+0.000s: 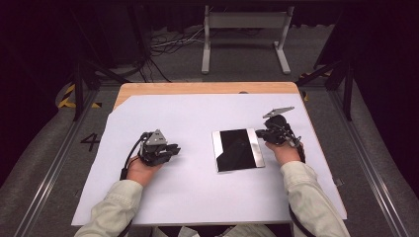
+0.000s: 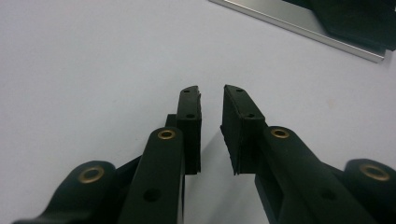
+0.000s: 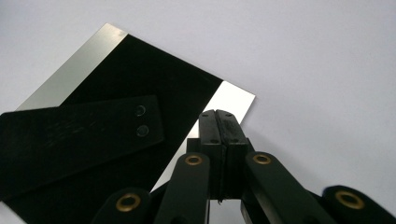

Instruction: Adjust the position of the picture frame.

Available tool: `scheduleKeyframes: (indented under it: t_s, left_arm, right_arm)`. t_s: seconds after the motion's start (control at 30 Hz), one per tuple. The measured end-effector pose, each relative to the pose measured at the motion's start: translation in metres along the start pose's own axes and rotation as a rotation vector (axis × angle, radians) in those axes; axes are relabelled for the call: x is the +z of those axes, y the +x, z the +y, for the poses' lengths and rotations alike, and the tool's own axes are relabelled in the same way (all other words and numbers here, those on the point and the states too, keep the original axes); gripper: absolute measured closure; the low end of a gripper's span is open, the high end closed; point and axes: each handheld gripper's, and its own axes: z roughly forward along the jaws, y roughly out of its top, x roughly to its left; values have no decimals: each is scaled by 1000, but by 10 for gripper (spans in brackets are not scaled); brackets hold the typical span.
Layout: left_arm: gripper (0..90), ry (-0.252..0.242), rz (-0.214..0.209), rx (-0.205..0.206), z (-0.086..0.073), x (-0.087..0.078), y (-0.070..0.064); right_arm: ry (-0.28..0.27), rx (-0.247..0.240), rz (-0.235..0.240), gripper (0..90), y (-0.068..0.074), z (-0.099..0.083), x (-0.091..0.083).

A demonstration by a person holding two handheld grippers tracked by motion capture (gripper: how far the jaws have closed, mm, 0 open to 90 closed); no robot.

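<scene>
The black, silver-edged plate point(image 1: 237, 150) lies flat on the white sheet point(image 1: 188, 192) covering the table point(image 1: 197, 88). Your right gripper point(image 1: 262, 132) sits at its right edge, jaws pressed together, empty. Your left gripper point(image 1: 174, 148) rests apart, jaws narrowly parted.

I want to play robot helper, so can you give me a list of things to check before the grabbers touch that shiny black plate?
1. Plate lying flat on the white sheet: ok.
2. Left gripper open and holding nothing: ok, there is a gap between its jaws.
3. Right gripper open enough to take the plate: not ok, its jaws are pressed together.
4. Right gripper close to the plate: ok, it sits at the plate's silver edge in the right gripper view.
5. Right gripper touching the plate: cannot tell.
6. Sheet between the left gripper and the plate free of other things: ok.
</scene>
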Motion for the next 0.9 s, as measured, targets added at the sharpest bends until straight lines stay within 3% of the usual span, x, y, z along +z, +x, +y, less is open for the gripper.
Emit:
scheduleKeyframes:
  t_s: [0.27,0.43,0.57,0.67,0.9]
  left_arm:
    - [759,8,23,-21,0,0,2]
    - [717,16,22,-54,0,-2,4]
    - [690,10,24,-74,0,-3,5]
    - [683,11,28,-67,0,-4,6]
    - [679,7,22,-84,-1,-6,7]
  right_arm:
    - [56,15,-29,897,-6,9,18]
    - [61,38,-42,896,-7,9,28]
    - [67,53,-80,897,-9,7,36]
    - [61,88,-103,897,-13,7,39]
    - [71,87,-123,897,-14,10,46]
